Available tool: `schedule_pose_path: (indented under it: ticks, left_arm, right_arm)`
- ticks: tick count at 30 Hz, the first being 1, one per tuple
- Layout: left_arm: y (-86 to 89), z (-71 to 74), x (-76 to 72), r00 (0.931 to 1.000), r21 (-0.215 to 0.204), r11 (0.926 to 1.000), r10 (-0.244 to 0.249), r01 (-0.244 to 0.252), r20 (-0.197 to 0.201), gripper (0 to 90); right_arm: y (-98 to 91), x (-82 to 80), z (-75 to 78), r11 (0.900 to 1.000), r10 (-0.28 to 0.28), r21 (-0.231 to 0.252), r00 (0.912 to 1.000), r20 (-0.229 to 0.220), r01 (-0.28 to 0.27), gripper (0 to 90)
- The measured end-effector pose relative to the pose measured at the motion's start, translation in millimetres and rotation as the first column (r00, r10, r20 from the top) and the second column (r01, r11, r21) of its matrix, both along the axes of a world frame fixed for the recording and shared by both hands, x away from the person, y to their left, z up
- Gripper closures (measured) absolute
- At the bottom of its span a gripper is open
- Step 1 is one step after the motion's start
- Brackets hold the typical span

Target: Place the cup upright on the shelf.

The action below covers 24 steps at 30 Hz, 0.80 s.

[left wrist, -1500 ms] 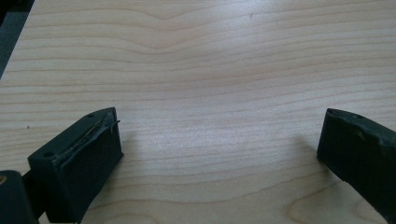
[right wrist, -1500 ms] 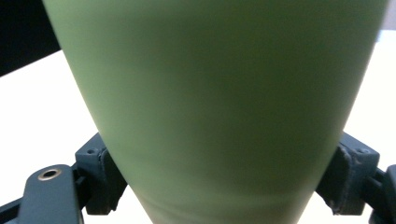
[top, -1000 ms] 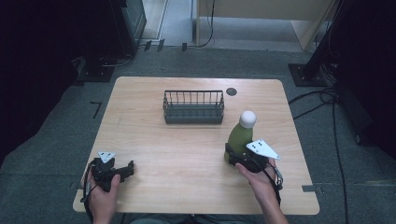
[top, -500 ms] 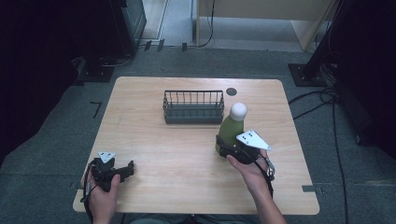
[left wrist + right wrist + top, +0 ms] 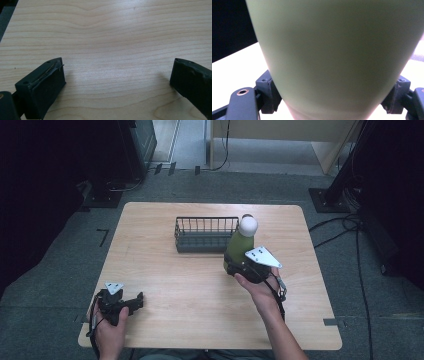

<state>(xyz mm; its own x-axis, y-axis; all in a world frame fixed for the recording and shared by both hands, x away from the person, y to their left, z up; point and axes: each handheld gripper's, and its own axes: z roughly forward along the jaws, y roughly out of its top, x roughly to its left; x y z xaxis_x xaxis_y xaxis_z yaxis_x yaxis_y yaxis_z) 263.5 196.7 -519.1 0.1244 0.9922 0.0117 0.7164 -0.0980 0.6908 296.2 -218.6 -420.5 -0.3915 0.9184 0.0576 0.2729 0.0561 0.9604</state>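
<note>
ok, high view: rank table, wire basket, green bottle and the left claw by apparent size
1. Wooden table, by far the largest.
2. Wire basket.
3. Green bottle with its white cap, held up nearer the camera, so its lead over the last is unsure.
4. Left claw.

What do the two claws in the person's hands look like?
Both are black and chunky. The left claw and the right claw each carry a grey three-cornered plate on top and trail a thin black cable. Close up, the jaws are blocky black pads with small screw holes. The forearms are bare, with no sleeves.

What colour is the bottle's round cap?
White cap on the green bottle, clearest in the high view.
</note>
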Motion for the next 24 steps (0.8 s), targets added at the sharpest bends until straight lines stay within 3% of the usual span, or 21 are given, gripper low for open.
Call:
schedule_pose_path:
  ticks: [24]
  left_arm:
    - [-0.2, -0.2, 0.1, 1.0, -0.001, 1.0, 0.002, -0.002, 0.003, 0.1]
  right_arm:
    - [27.8, 43.3, 37.9, 0.9998, -0.018, -0.007, 0.9986, 0.05, 0.018, 20.1]
